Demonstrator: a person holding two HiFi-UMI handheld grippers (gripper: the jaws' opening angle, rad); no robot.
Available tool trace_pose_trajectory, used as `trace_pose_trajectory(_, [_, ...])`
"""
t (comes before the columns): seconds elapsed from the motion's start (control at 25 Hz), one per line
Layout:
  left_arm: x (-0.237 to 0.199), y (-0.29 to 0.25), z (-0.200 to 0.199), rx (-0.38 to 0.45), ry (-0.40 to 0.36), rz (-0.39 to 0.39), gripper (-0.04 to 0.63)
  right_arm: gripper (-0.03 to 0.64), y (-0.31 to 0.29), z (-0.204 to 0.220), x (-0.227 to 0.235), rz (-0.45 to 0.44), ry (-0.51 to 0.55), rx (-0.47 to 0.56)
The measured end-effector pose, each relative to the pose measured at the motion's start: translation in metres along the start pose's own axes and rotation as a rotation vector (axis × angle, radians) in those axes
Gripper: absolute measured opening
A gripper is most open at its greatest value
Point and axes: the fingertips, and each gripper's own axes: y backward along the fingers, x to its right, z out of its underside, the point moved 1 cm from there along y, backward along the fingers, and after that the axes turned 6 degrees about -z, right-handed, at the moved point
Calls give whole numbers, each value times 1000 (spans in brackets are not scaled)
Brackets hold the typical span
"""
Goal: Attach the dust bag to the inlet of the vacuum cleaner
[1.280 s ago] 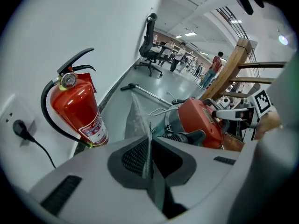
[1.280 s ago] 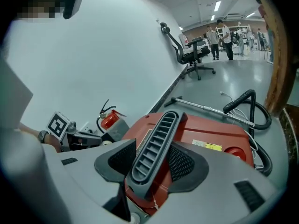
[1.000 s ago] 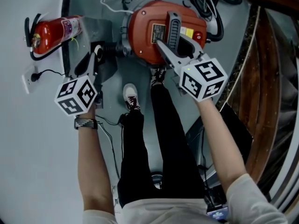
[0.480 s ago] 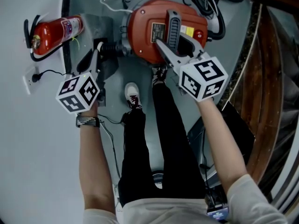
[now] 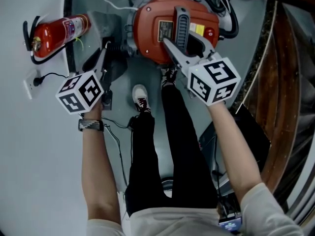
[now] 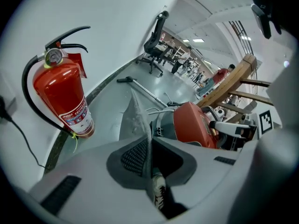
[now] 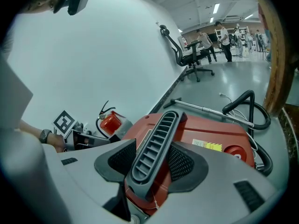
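Observation:
The red vacuum cleaner [image 5: 152,33] [image 6: 194,125] [image 7: 210,134] stands on the grey floor in front of the person's feet. My right gripper [image 5: 183,41] [image 7: 152,157] is shut on its grey ribbed carrying handle [image 5: 182,26] [image 7: 154,143]. To the vacuum's left hangs the grey dust bag [image 5: 110,31] [image 6: 135,115], a thin sheet seen edge-on. My left gripper [image 5: 104,50] [image 6: 150,148] is shut on its edge; its jaws have just been opening slightly with the bag still between the pads. A dark ribbed stub [image 5: 118,48] on the vacuum's left side lies close to the bag.
A red fire extinguisher [image 5: 54,31] [image 6: 63,97] leans at the wall on the left, near a wall socket [image 5: 30,85]. A black hose [image 5: 221,9] [image 7: 247,108] and a metal wand [image 7: 205,107] lie behind the vacuum. Wooden railing [image 5: 280,82] borders the right. The person's shoes [image 5: 140,100] stand near the vacuum.
My left gripper has tilted and shifted slightly up the picture with the bag. The right gripper has stayed on the handle.

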Motion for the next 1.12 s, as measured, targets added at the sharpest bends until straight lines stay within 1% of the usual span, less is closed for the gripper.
trace_pose_trajectory(0.12, [-1,-1,2,-13,104,64,34,201,0,0,-1,10,5,9])
trace_pose_trajectory(0.2, [-1,-2,2,-17,151,94,38,201,-1,0,-1,12,13,14])
trace_pose_trajectory(0.4, [4,-4,3,-26,192,111,43,201,-1,0,-1,10,17,16])
trace_pose_trajectory(0.48, [5,-4,4,-27,221,127,43,201,-1,1,-2,10,17,18])
trace_pose_trajectory(0.84, [5,-3,4,-42,289,210,48,201,0,0,-2,18,25,31])
trace_pose_trajectory(1.0, [4,-3,5,-46,328,211,49,201,-1,0,-2,23,25,33])
trace_pose_trajectory(1.12, [4,-2,6,-53,325,205,49,201,-1,1,-1,27,30,33])
